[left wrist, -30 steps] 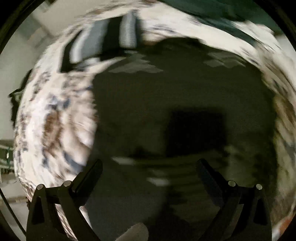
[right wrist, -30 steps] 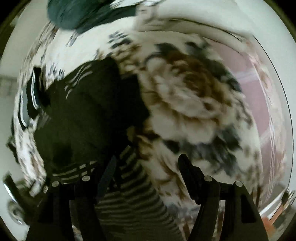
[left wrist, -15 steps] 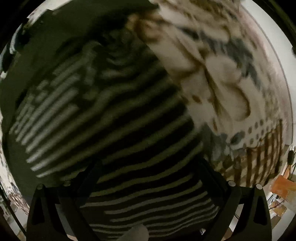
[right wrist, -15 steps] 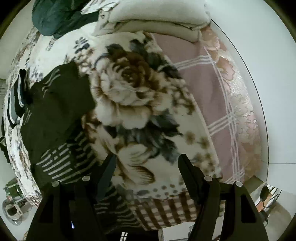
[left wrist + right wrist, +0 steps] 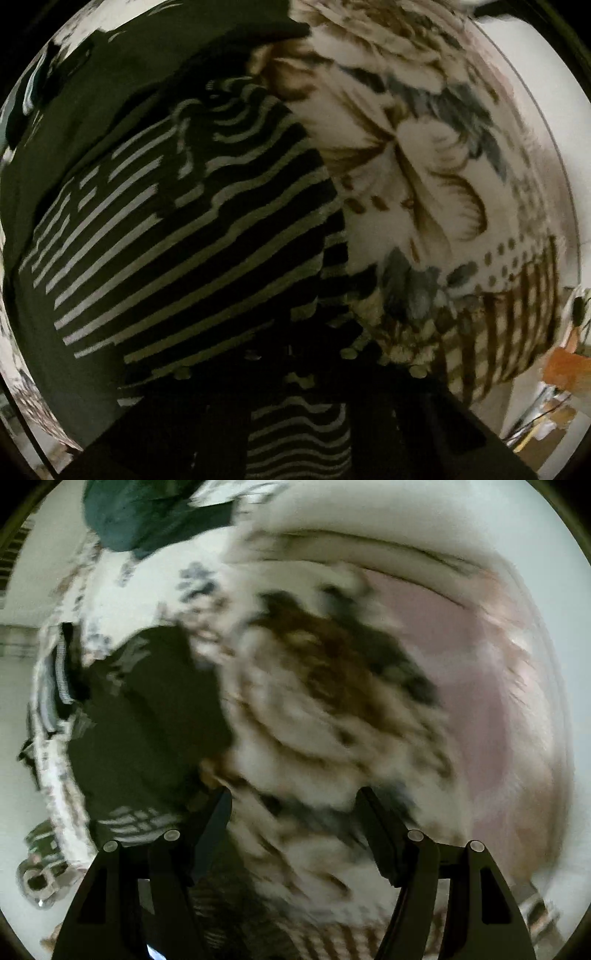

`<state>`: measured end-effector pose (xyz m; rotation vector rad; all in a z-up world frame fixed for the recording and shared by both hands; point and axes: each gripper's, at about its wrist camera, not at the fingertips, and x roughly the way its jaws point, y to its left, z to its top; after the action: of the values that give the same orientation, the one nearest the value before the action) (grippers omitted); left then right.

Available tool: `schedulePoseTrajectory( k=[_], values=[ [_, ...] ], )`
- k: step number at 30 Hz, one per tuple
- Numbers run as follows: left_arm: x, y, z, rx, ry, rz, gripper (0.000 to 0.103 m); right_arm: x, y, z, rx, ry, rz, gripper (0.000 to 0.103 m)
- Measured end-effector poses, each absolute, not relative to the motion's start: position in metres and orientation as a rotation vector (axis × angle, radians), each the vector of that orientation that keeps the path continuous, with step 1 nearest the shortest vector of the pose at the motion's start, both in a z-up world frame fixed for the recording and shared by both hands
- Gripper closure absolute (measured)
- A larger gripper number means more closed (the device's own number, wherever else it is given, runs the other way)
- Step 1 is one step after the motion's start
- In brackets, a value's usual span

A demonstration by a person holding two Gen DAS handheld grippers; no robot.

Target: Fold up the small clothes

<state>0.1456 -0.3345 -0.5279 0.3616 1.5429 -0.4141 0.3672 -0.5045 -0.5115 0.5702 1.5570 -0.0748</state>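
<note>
We see our left tongs (image 5: 295, 384), spread wide half a second ago, now just snapped together on a bunched edge of the striped garment (image 5: 177, 236), which lies on the flowered blanket (image 5: 424, 155) with its near hem under the fingers; we judge this the grab that starts a fold. Our right tongs (image 5: 293, 812) hang spread over the blanket, pinching nothing, the garment off to their left. The left fingers are lost in shadow, the right view is smeared by motion, and we cannot make out the garment's far end.
</note>
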Motion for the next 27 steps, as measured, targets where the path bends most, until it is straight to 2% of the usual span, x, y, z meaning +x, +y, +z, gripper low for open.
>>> schedulePoseTrajectory(
  k=[9, 13, 14, 15, 16, 18, 21, 27],
  values=[
    [0.146, -0.283, -0.483, 0.263, 1.484, -0.390, 0.096, 0.520, -0.433, -0.588, 0.578, 1.635, 0.140, 0.032],
    [0.146, -0.260, -0.465, 0.208, 1.478, -0.360, 0.096, 0.543, -0.414, -0.623, 0.581, 1.725, 0.093, 0.034],
    [0.146, -0.254, -0.463, 0.186, 1.479, -0.350, 0.096, 0.544, -0.410, -0.626, 0.568, 1.726, 0.073, 0.045],
    [0.149, -0.247, -0.463, 0.169, 1.478, -0.342, 0.096, 0.545, -0.404, -0.625, 0.562, 1.719, 0.065, 0.063],
    [0.151, -0.242, -0.460, 0.157, 1.474, -0.337, 0.096, 0.546, -0.400, -0.623, 0.566, 1.716, 0.062, 0.076],
    [0.145, -0.241, -0.462, 0.140, 1.467, -0.334, 0.096, 0.545, -0.397, -0.618, 0.576, 1.715, 0.037, 0.092],
    [0.141, -0.228, -0.455, 0.129, 1.442, -0.335, 0.096, 0.547, -0.396, -0.603, 0.655, 1.706, 0.036, 0.094],
    [0.149, -0.195, -0.440, 0.072, 1.425, -0.335, 0.097, 0.558, -0.370, -0.546, 0.640, 1.680, 0.020, 0.095]
  ],
)
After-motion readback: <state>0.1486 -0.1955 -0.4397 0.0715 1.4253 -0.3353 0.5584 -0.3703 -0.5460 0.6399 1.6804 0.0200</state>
